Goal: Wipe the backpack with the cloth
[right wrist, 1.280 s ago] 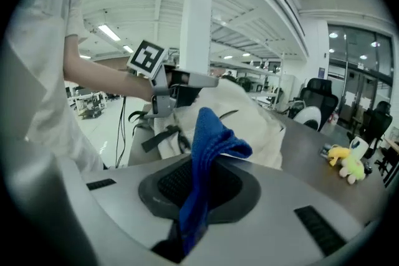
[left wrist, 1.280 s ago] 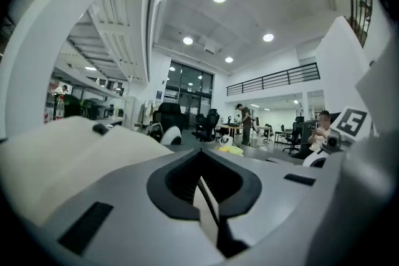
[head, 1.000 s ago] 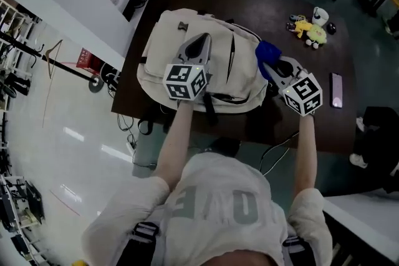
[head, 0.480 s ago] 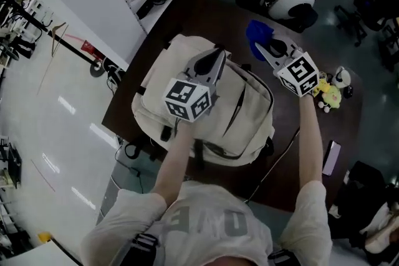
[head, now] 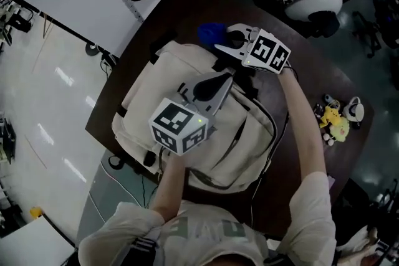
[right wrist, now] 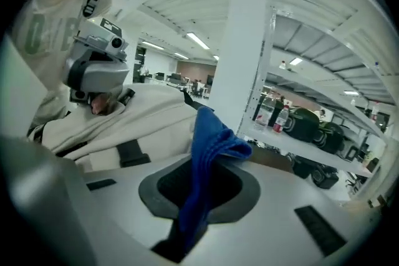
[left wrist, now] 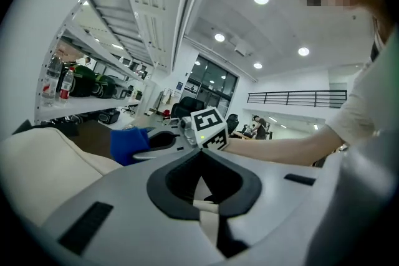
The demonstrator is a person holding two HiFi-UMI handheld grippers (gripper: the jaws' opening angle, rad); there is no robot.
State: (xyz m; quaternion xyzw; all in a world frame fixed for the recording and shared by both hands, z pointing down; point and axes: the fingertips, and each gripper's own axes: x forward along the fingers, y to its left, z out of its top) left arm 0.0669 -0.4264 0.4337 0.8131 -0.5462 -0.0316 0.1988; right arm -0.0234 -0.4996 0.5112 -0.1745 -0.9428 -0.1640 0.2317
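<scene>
A: Dark brown desk (head: 312, 81) fills the middle of the head view. What lies on it?

B: A large cream backpack (head: 162, 90), lying flat, with black straps and zips showing.

A: And the person's hands?

B: Each holds a grey gripper. The left gripper (head: 225, 79) hovers over the middle of the backpack, its fingers clenched together with nothing clear between them. The right gripper (head: 219, 45) reaches to the backpack's far top edge.

A: Where is the cloth?

B: The blue cloth (head: 211, 31) is pinched between the right fingers. Its loose end is bunched just beyond the backpack's top.
</scene>
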